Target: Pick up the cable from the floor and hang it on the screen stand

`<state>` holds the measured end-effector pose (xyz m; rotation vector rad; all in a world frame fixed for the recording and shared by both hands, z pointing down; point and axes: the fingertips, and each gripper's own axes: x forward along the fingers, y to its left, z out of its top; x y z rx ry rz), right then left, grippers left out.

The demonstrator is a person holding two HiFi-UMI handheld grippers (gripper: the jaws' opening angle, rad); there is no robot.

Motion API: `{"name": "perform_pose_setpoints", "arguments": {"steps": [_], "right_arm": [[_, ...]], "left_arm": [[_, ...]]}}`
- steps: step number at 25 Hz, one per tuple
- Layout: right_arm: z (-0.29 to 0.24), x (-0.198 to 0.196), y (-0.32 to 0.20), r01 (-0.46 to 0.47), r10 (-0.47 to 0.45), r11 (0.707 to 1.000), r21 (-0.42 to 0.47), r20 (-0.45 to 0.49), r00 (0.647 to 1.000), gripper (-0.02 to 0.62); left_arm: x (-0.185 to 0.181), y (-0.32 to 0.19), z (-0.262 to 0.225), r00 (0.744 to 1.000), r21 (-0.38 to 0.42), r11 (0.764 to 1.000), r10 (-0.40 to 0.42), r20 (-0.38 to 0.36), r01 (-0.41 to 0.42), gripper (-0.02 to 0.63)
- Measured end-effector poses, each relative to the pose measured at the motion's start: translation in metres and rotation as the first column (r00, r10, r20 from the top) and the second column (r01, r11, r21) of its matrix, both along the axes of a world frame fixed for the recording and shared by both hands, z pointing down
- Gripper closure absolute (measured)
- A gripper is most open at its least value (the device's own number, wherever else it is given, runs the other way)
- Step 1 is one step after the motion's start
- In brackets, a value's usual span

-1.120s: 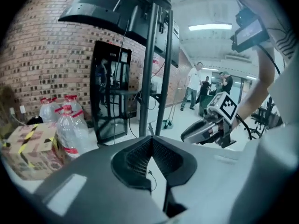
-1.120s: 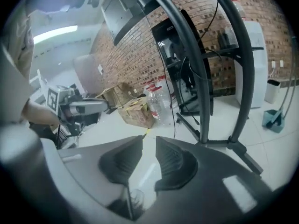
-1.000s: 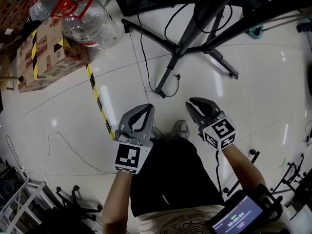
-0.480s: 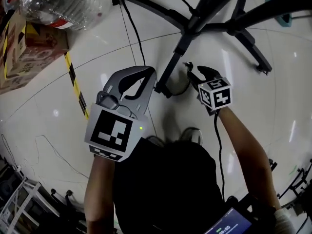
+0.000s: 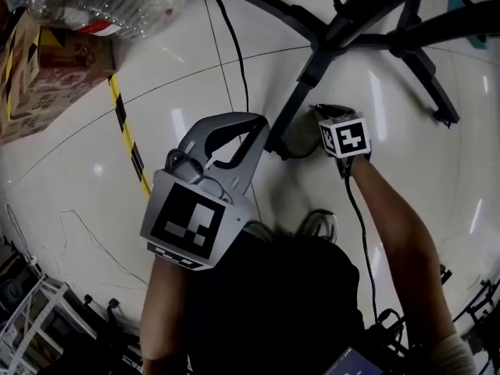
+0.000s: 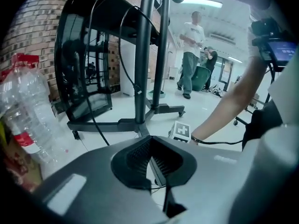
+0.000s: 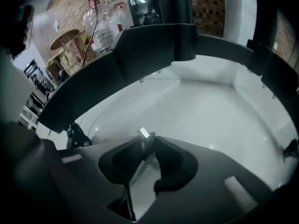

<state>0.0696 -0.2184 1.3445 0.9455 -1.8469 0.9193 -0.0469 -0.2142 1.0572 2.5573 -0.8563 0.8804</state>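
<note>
A black cable (image 5: 234, 53) runs down the white floor and ends in a loop by a leg of the black screen stand (image 5: 301, 100). My right gripper (image 5: 316, 112) is low at that leg. Its jaws have just been closing, and in the right gripper view they (image 7: 147, 141) pinch the cable's plug end (image 7: 145, 135), whose white tab sticks out past the tips. The left gripper (image 5: 258, 123) hovers higher, shut and holding nothing; in its own view it (image 6: 150, 140) faces the stand's pole (image 6: 142, 55) and the right forearm.
A big clear water bottle (image 5: 101, 2) and a cardboard box (image 5: 47, 76) sit at the upper left, beside yellow-black floor tape (image 5: 129, 135). A thin wire (image 5: 86, 237) lies on the floor at left. People (image 6: 191, 55) stand far back in the room.
Both grippers have dropped toward the floor. The right one reached forward to the cable end beside the stand leg and closed on the plug; the left came down closer to the stand.
</note>
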Motion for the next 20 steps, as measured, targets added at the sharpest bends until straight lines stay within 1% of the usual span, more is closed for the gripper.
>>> {"name": "perform_pose_setpoints", "arguments": {"steps": [1, 2, 3, 4, 5, 6, 8, 9, 10, 11, 13, 15, 17, 19, 20], "right_arm": [[-0.005, 0.001, 0.001, -0.043, 0.043, 0.999, 0.001, 0.052, 0.998, 0.5], [-0.016, 0.001, -0.001, -0.083, 0.08, 0.996, 0.022, 0.112, 0.99, 0.502], [-0.033, 0.001, -0.003, -0.112, 0.099, 0.992, 0.065, 0.17, 0.98, 0.502], [-0.056, -0.001, -0.003, -0.122, 0.092, 0.985, 0.125, 0.218, 0.972, 0.505], [-0.085, -0.003, -0.001, -0.11, 0.059, 0.975, 0.195, 0.249, 0.967, 0.506], [-0.117, -0.008, 0.005, -0.076, 0.004, 0.96, 0.269, 0.259, 0.966, 0.506], [-0.178, -0.024, 0.023, 0.027, -0.127, 0.917, 0.398, 0.227, 0.966, 0.506], [-0.205, -0.033, 0.033, 0.059, -0.168, 0.894, 0.444, 0.21, 0.963, 0.508], [-0.226, -0.039, 0.043, 0.056, -0.172, 0.884, 0.464, 0.211, 0.962, 0.509], [-0.24, -0.041, 0.054, 0.025, -0.147, 0.887, 0.462, 0.231, 0.962, 0.508], [-0.252, -0.036, 0.072, -0.055, -0.077, 0.902, 0.429, 0.284, 0.956, 0.508], [-0.27, -0.03, 0.088, -0.115, -0.043, 0.908, 0.403, 0.363, 0.931, 0.509], [-0.305, -0.025, 0.105, -0.115, -0.071, 0.913, 0.391, 0.429, 0.901, 0.509], [-0.342, -0.022, 0.111, -0.087, -0.106, 0.911, 0.402, 0.435, 0.894, 0.508], [-0.362, -0.023, 0.11, -0.085, -0.114, 0.906, 0.416, 0.431, 0.895, 0.508]], "left_arm": [[-0.002, -0.001, 0.002, 1.0, -0.002, 1.0, -0.009, -0.002, 0.009, 0.586], [-0.004, -0.003, 0.004, 1.0, -0.005, 1.0, -0.019, -0.003, 0.019, 0.586], [-0.006, -0.004, 0.005, 1.0, -0.009, 1.0, -0.029, -0.004, 0.029, 0.586], [-0.007, -0.005, 0.006, 0.999, -0.013, 0.999, -0.04, -0.005, 0.04, 0.586], [-0.009, -0.006, 0.007, 0.999, -0.02, 0.998, -0.052, -0.006, 0.051, 0.586], [-0.011, -0.007, 0.007, 0.998, -0.026, 0.998, -0.066, -0.006, 0.065, 0.586], [-0.016, -0.008, 0.004, 0.995, -0.026, 0.995, -0.101, -0.001, 0.101, 0.586], [-0.018, -0.006, 0.001, 0.993, -0.022, 0.993, -0.12, 0.005, 0.12, 0.586], [-0.021, -0.003, -0.002, 0.99, -0.022, 0.99, -0.139, 0.009, 0.139, 0.586], [-0.022, 0.002, -0.005, 0.988, -0.028, 0.987, -0.157, 0.008, 0.157, 0.586], [-0.023, 0.013, -0.01, 0.983, -0.052, 0.982, -0.182, -0.003, 0.182, 0.586], [-0.026, 0.019, -0.021, 0.978, -0.06, 0.976, -0.209, -0.001, 0.209, 0.586], [-0.028, 0.028, -0.04, 0.973, -0.032, 0.973, -0.229, 0.003, 0.229, 0.586], [-0.027, 0.038, -0.064, 0.977, 0.012, 0.977, -0.211, 0.017, 0.211, 0.586], [-0.027, 0.043, -0.077, 0.978, 0.02, 0.978, -0.21, 0.02, 0.209, 0.586]]}}
